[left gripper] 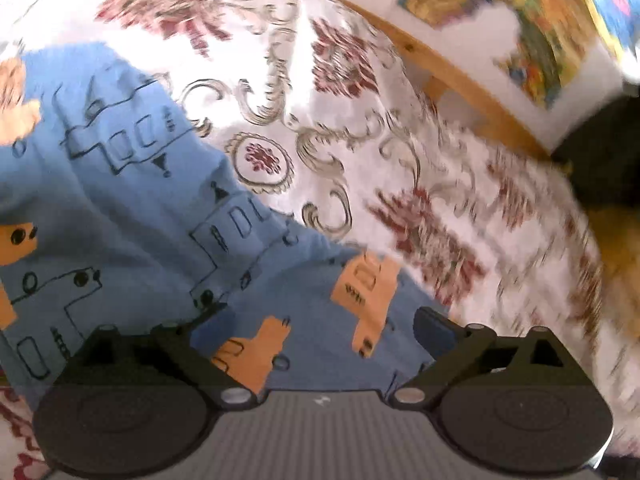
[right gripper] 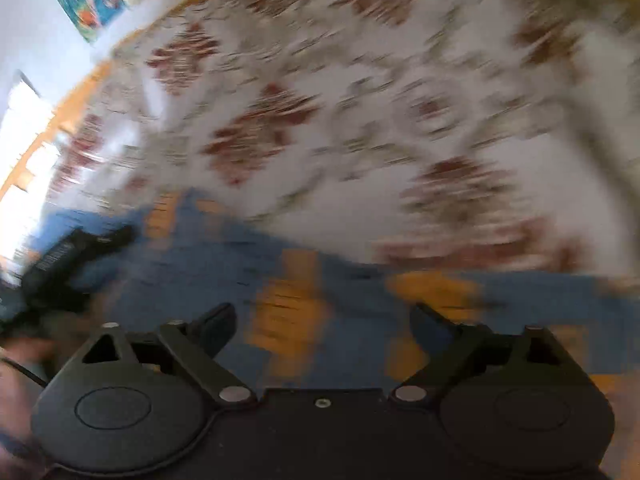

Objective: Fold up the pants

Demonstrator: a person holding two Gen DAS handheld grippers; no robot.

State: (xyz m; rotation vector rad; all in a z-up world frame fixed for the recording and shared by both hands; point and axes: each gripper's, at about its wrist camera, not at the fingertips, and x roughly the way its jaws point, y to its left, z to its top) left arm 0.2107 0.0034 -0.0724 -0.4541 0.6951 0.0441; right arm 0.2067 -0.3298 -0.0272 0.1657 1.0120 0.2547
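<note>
Here the soft blue cotton pants with orange patches and black line drawings lie on the floral white bedspread, near its wooden-framed edge. Light and limp, they should be pinched at a hem or waistband edge. The left gripper and the right gripper both stand apart, holding nothing.

The right claw hangs spread wide over blurred blue pants lying on a floral bedspread.
</note>
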